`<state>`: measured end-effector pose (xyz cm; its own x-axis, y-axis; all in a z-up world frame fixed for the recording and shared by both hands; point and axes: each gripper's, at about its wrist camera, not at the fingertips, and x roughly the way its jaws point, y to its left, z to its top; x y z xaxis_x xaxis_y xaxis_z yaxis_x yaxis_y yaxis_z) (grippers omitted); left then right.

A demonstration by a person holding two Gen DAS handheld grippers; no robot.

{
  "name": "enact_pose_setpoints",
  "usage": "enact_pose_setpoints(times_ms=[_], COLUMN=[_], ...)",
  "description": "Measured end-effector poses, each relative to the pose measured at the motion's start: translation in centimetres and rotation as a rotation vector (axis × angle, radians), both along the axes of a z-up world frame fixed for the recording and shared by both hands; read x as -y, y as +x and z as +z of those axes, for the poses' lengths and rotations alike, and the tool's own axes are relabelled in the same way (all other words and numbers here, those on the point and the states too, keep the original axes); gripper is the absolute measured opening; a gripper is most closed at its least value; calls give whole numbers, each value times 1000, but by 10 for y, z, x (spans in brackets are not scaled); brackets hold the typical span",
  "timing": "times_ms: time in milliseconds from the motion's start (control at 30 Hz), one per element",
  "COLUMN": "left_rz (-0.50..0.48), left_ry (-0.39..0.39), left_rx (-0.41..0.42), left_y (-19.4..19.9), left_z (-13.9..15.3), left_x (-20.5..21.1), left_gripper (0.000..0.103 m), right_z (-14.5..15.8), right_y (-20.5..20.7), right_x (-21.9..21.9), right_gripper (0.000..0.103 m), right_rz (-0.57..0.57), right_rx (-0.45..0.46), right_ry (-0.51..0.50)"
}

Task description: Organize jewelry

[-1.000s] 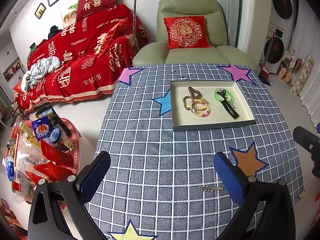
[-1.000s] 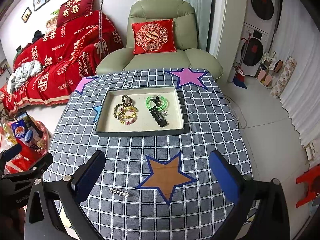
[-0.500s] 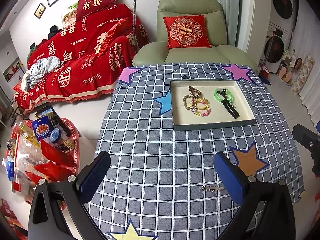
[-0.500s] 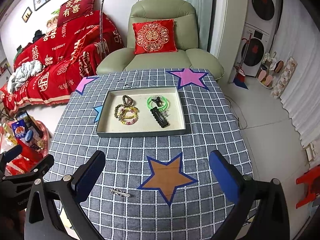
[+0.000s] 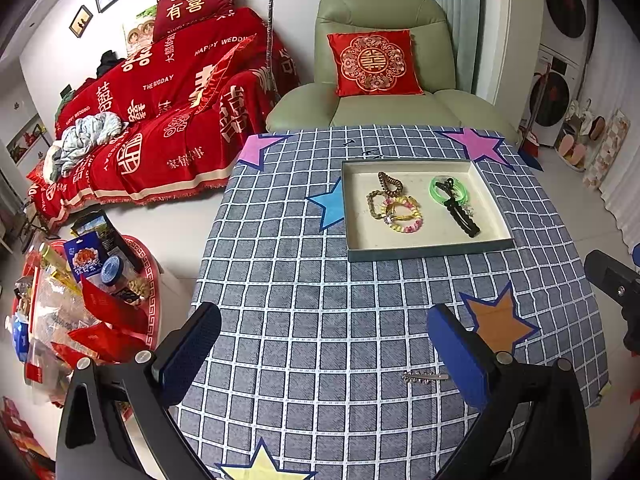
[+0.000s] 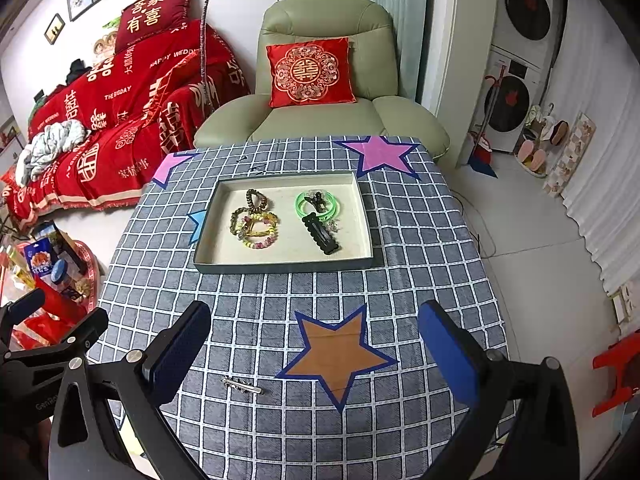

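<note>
- A table under a grey checked cloth (image 6: 420, 248) with coloured star patches fills both views.
- A shallow rectangular tray (image 6: 280, 267) sits on the far half of the cloth, between the pink stars and the orange star (image 6: 336, 354).
- Left part of the tray: a brown beaded bracelet (image 6: 256, 199) touching overlapping yellow and pastel bead bracelets (image 6: 260, 236).
- Right part: green bangles (image 6: 318, 205), with a black hair clip (image 6: 321, 235) just beside them.
- The left gripper (image 5: 324, 350) and right gripper (image 6: 314, 342) both hover released, jaws wide, empty.
- A small silver hair clip (image 6: 243, 385) lies on the cloth outside the tray, near the right gripper's left finger.
</note>
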<state>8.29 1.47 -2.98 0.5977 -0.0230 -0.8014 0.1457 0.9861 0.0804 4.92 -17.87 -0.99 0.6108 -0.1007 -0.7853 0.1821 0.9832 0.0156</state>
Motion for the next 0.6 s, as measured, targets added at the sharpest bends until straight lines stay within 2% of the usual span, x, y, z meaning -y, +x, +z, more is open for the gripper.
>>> enact_pose_setpoints(times_ms=[600], left_rz=[2], left_ry=[1], left_rx=[-2], left_y=[0], left_z=[0], left_x=[1], left_gripper=[103], right_z=[-2], right_y=[-1], right_x=[1], right_gripper=[103], right_rz=[3], right_rx=[-1], right_ry=[1])
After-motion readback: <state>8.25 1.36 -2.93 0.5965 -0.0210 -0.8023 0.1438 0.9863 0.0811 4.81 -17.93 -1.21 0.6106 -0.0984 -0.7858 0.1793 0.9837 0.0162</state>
